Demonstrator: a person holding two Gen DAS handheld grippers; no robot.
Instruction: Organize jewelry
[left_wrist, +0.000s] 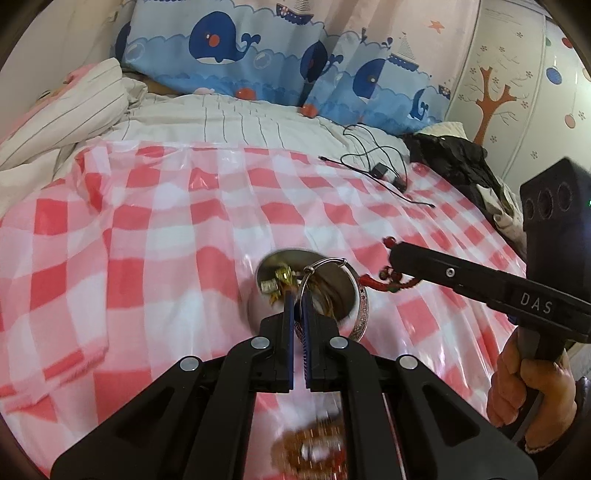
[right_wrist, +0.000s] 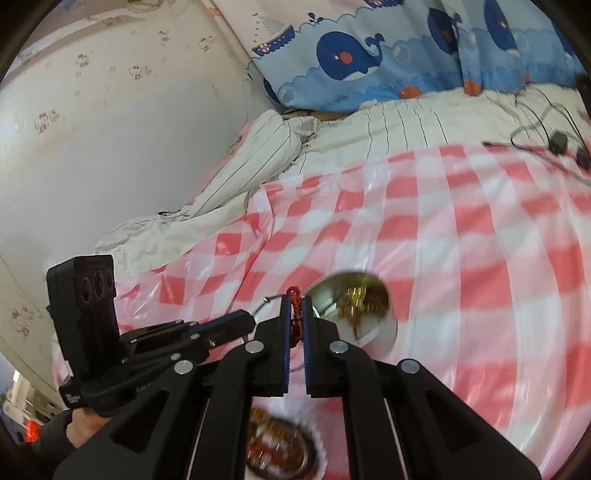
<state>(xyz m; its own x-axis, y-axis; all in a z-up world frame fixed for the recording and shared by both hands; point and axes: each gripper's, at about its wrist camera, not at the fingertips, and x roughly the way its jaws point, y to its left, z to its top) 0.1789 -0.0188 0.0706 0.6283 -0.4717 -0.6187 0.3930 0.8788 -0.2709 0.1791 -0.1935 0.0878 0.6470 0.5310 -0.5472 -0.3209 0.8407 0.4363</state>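
Note:
A steel cup (left_wrist: 352, 291) holding gold jewelry stands on the pink checked cloth; it also shows in the right wrist view (right_wrist: 384, 325). My left gripper (left_wrist: 299, 299) is shut on a silver ring bangle (left_wrist: 325, 263) right over the cup's mouth. An engraved silver bangle (left_wrist: 360, 314) hangs at the cup's right side. My right gripper (right_wrist: 295, 301) is shut on a red beaded string (right_wrist: 295, 314), just left of the cup; in the left wrist view the string (left_wrist: 391, 282) dangles from the right gripper's tip (left_wrist: 397, 254).
A dish of more jewelry (right_wrist: 280, 446) lies blurred under the grippers, also in the left wrist view (left_wrist: 314, 446). Black cables and a charger (left_wrist: 380, 170) lie at the far cloth edge. Dark clothes (left_wrist: 454, 158) and whale-print pillows (left_wrist: 258, 55) are behind.

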